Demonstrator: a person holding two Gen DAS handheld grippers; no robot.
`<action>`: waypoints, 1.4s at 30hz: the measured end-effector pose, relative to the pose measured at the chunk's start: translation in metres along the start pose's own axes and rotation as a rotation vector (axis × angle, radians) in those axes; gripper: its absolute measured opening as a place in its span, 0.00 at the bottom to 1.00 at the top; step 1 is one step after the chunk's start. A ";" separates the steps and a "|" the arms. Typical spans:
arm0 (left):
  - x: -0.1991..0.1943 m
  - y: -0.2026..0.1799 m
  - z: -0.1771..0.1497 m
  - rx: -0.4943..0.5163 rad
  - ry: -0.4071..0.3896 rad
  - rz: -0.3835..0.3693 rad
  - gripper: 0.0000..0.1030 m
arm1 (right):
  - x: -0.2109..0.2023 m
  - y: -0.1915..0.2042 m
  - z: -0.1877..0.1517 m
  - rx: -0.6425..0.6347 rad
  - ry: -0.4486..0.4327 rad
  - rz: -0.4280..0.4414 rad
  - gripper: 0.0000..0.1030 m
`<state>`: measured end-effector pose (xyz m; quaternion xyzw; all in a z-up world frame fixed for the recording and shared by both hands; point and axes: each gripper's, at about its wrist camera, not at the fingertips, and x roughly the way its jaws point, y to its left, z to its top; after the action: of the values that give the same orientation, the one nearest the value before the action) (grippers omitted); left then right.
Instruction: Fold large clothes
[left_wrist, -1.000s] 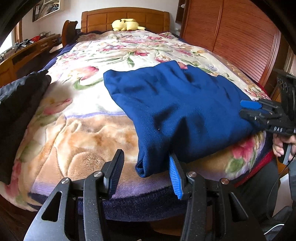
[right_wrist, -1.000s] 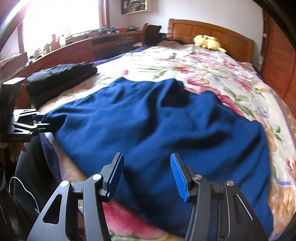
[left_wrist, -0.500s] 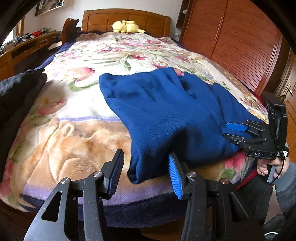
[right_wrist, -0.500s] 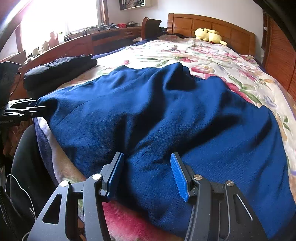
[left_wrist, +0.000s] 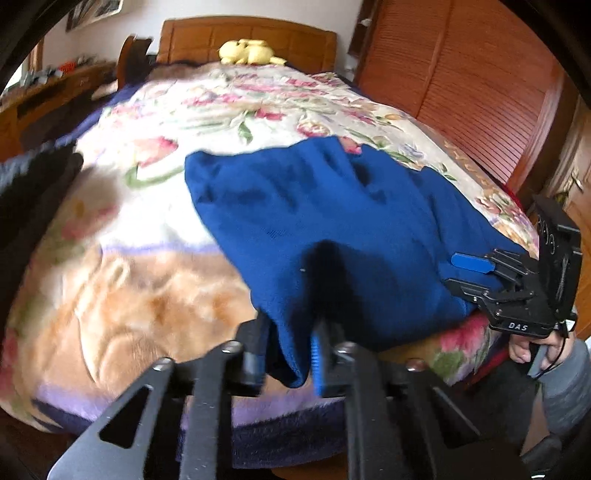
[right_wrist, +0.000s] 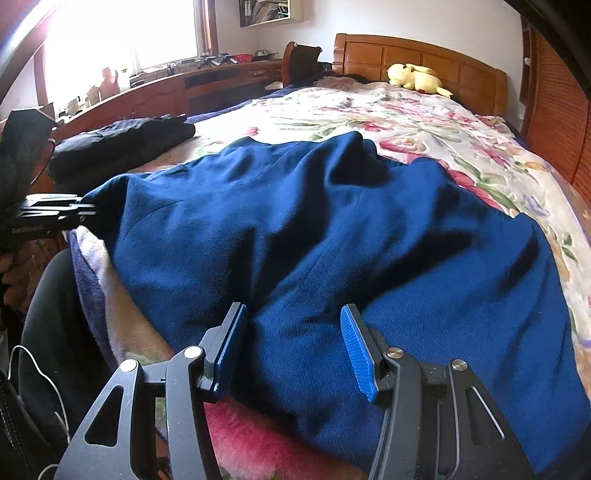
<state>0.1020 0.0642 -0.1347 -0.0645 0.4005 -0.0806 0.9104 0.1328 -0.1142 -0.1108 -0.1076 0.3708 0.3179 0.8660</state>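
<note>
Lying spread over the near end of the floral-blanketed bed (left_wrist: 155, 206), the dark blue knitted garment (right_wrist: 332, 229) runs lengthwise near-to-far; the left claw (left_wrist: 291, 354) has just clenched its near-left corner, probably to lift a fold; the right claw (right_wrist: 295, 343) gapes, straddling the near hem ungripped.
</note>
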 end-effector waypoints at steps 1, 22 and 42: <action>-0.002 -0.002 0.003 0.009 -0.007 0.005 0.12 | -0.003 -0.002 -0.001 0.004 -0.003 0.005 0.53; 0.025 -0.230 0.120 0.387 -0.113 -0.307 0.08 | -0.150 -0.117 -0.063 0.226 -0.081 -0.321 0.53; 0.003 -0.260 0.103 0.418 -0.104 -0.327 0.34 | -0.172 -0.123 -0.069 0.257 -0.107 -0.348 0.53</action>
<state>0.1554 -0.1855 -0.0202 0.0571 0.3120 -0.3039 0.8984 0.0810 -0.3194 -0.0434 -0.0416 0.3376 0.1192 0.9328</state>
